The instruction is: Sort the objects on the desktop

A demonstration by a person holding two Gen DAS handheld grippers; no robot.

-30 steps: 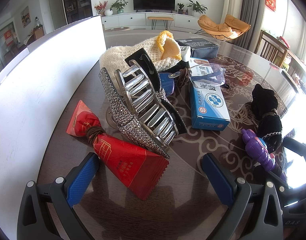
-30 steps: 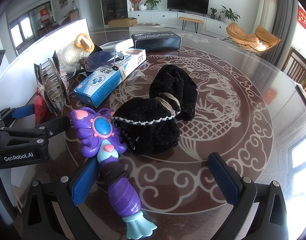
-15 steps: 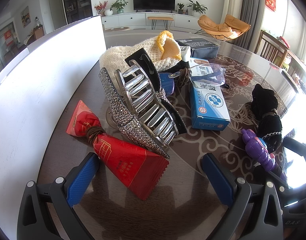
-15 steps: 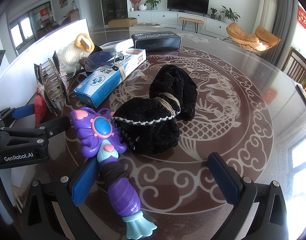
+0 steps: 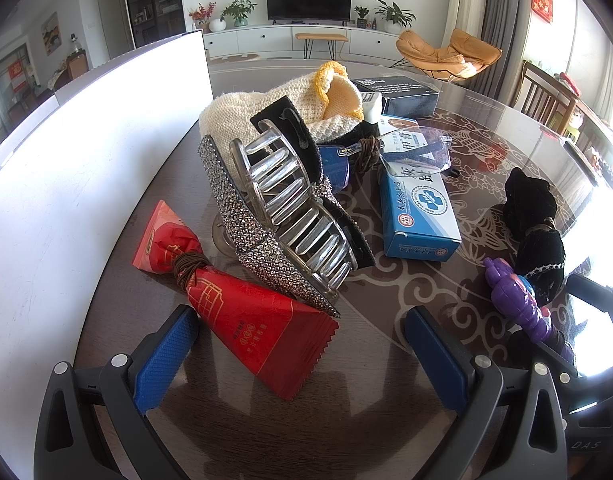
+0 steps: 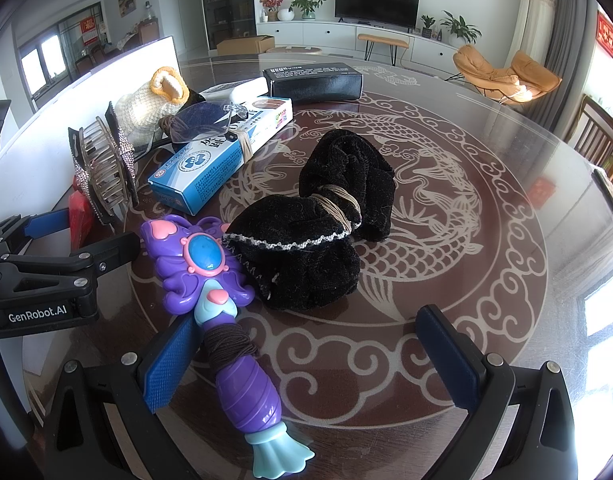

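Note:
My left gripper (image 5: pixel 302 360) is open and empty, low over the table, with a red packet (image 5: pixel 242 312) tied by a brown band lying between its fingers. A rhinestone hair claw (image 5: pixel 282 220) stands just beyond it. My right gripper (image 6: pixel 310 360) is open and empty. A purple toy wand (image 6: pixel 222 312) lies past its left finger, and a black velvet cloth bundle (image 6: pixel 318 224) tied with a band lies ahead. A blue and white box (image 6: pixel 222 156) carries clear glasses (image 6: pixel 206 120). The left gripper's body (image 6: pixel 42 280) shows at the left of the right wrist view.
A white panel (image 5: pixel 66 168) stands along the table's left side. A cream knitted pouch (image 5: pixel 302 108) and a dark box (image 6: pixel 314 82) lie further back. The round glass table (image 6: pixel 446 208) has a fish pattern. Chairs stand at the far right.

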